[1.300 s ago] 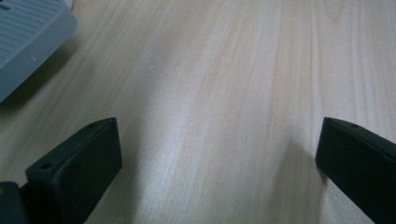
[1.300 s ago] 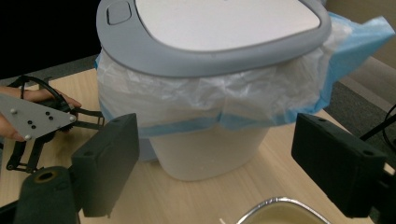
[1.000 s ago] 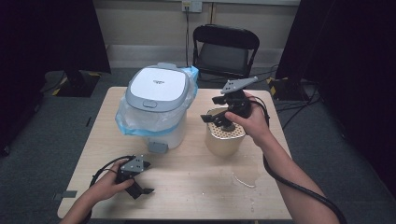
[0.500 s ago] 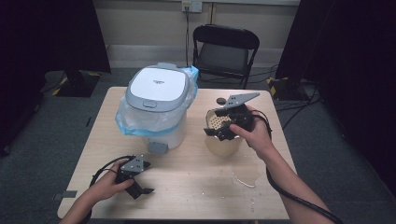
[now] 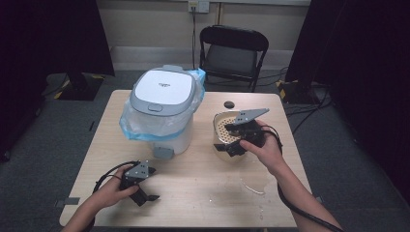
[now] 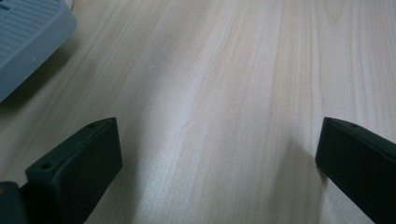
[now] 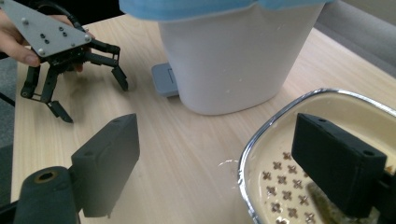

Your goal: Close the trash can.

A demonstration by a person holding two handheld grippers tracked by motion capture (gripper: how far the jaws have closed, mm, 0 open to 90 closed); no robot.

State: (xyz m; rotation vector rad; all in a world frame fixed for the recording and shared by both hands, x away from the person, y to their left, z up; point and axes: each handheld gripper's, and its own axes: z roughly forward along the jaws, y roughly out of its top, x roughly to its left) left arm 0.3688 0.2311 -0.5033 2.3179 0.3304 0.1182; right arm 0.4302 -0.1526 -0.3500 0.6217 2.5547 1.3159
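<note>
A cream strainer bowl (image 5: 223, 126) with a metal rim and cross-shaped holes (image 7: 280, 154) stands on the wooden table (image 5: 203, 193), right of a white pedal bin (image 5: 162, 104) lined with a blue bag. My right gripper (image 5: 231, 139) hangs low over the bowl's rim, open. In the right gripper view (image 7: 217, 140) one jaw is inside the bowl, the other outside over the table, and neither touches the rim. My left gripper (image 5: 153, 184) rests on the table's near left, open and empty (image 6: 219, 135), also seen in the right gripper view (image 7: 93, 100).
The bin's grey pedal (image 5: 163, 153) points toward the near edge, just beyond the left gripper. A wet patch (image 5: 254, 181) lies on the table near the right forearm. A small black disc (image 5: 228, 104) sits behind the bowl. A black chair (image 5: 234, 48) stands past the far edge.
My right gripper has come down toward the bowl's rim, jaws still wide. The left gripper and the bin have stayed put.
</note>
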